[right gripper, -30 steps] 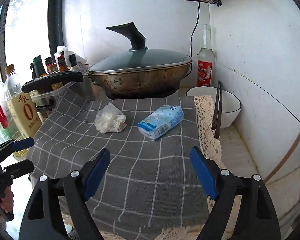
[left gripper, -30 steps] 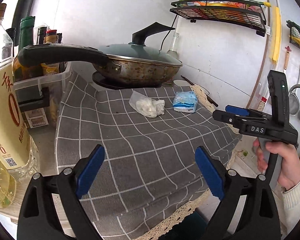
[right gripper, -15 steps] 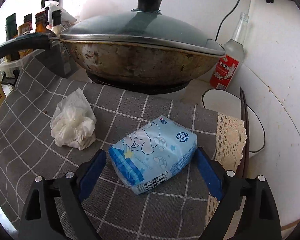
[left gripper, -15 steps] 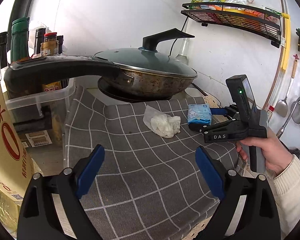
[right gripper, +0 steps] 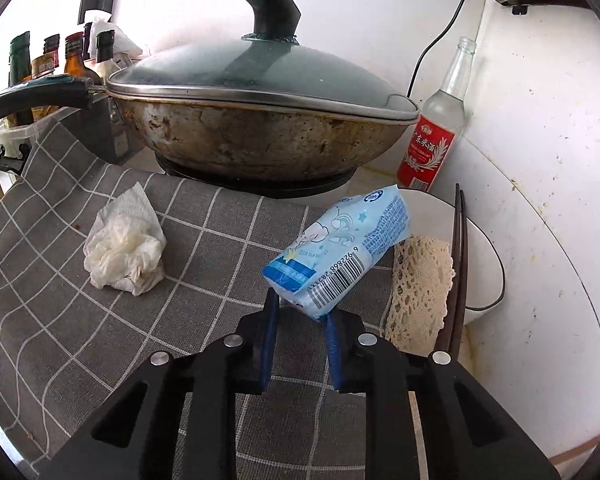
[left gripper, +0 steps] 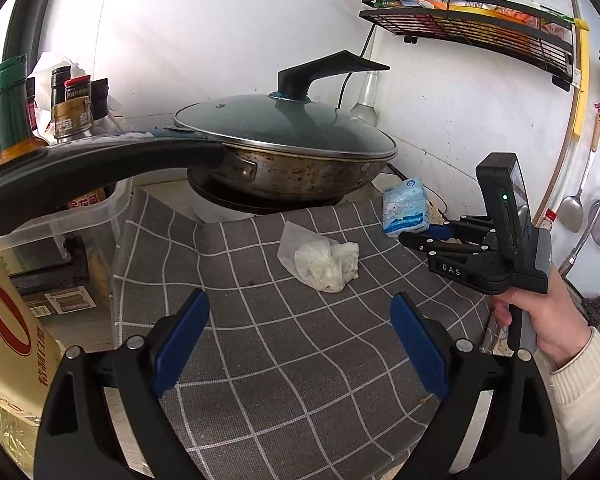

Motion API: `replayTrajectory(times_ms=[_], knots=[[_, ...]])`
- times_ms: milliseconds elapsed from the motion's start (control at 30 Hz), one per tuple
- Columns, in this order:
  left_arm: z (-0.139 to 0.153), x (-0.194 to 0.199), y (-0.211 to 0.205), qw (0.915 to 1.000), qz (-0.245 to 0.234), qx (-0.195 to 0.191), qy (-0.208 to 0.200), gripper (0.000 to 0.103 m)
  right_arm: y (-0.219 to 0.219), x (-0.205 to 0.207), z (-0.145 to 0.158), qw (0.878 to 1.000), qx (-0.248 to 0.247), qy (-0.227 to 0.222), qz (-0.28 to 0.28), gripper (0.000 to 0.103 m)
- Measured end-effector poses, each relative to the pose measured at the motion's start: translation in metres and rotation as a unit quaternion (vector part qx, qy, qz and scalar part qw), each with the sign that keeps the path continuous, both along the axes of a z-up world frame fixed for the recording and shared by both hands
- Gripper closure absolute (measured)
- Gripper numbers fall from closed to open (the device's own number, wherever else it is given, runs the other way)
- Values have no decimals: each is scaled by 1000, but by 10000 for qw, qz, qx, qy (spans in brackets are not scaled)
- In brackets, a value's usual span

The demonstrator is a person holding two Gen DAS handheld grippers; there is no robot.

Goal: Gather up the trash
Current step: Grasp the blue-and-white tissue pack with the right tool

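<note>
The right gripper (right gripper: pixel 300 320) pinches a blue tissue packet (right gripper: pixel 340 248), tilted just above the checked cloth (right gripper: pixel 180 320). The left gripper (left gripper: pixel 300 344) hangs spread wide and empty, facing a crumpled white tissue (left gripper: pixel 326 260) lying on the cloth. Collecting appears underway; the crumpled tissue likely needs grasping next.

Crumpled tissue (right gripper: pixel 125 246) lies on cloth (right gripper: pixel 76 320), before wok (right gripper: pixel 260 128).

Bright, even daylight from the far left; soft shadows; sharp focus; strong fisheye bending and dark corners.
</note>
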State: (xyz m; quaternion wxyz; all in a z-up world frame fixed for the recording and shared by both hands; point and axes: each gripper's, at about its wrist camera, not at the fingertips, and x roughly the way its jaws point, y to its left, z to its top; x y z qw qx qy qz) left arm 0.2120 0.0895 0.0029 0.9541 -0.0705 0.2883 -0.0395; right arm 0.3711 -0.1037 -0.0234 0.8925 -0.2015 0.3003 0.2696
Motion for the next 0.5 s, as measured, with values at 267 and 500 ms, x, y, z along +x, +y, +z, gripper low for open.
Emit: replayTrajectory(times_ms=[267,500], knots=[[-7,8,-11,9999,-96,-14,134,9,-1,-15,3,9993,180,-105,326,103],[-11,8,-17,9996,-236,-27,175,9,-13,-7,6,9913,978,800,360,59]])
